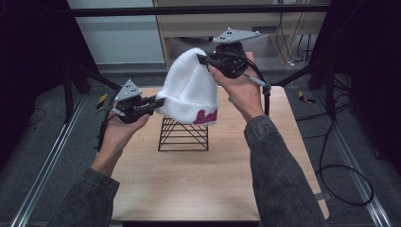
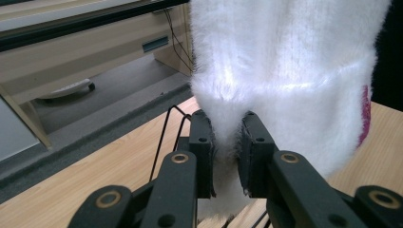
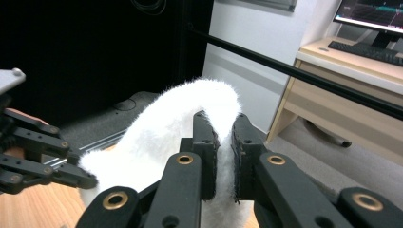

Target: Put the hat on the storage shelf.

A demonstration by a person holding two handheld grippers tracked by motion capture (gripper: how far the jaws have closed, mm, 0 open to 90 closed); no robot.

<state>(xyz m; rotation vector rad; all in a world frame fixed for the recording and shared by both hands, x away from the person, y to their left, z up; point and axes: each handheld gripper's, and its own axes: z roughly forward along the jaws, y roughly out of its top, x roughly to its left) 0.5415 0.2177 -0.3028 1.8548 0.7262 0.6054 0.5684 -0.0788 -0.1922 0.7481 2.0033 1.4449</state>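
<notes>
White fuzzy knit beanie (image 1: 190,85) held aloft at frame centre, above the black wire stand (image 1: 183,134).

Brim was pinched by the closed left gripper (image 1: 155,101); crown was clamped by the closed right gripper (image 1: 204,59). Judged light, soft, floppy; best gripped at the folded brim, where the fabric is thickest.

sitting on grey carpet floor (image 1: 359,137) w/ cables, pale wood desk (image 3: 332,90) & monitor (image 3: 370,12) glowing behind, dark curtains (image 3: 95,47) hanging.
</notes>
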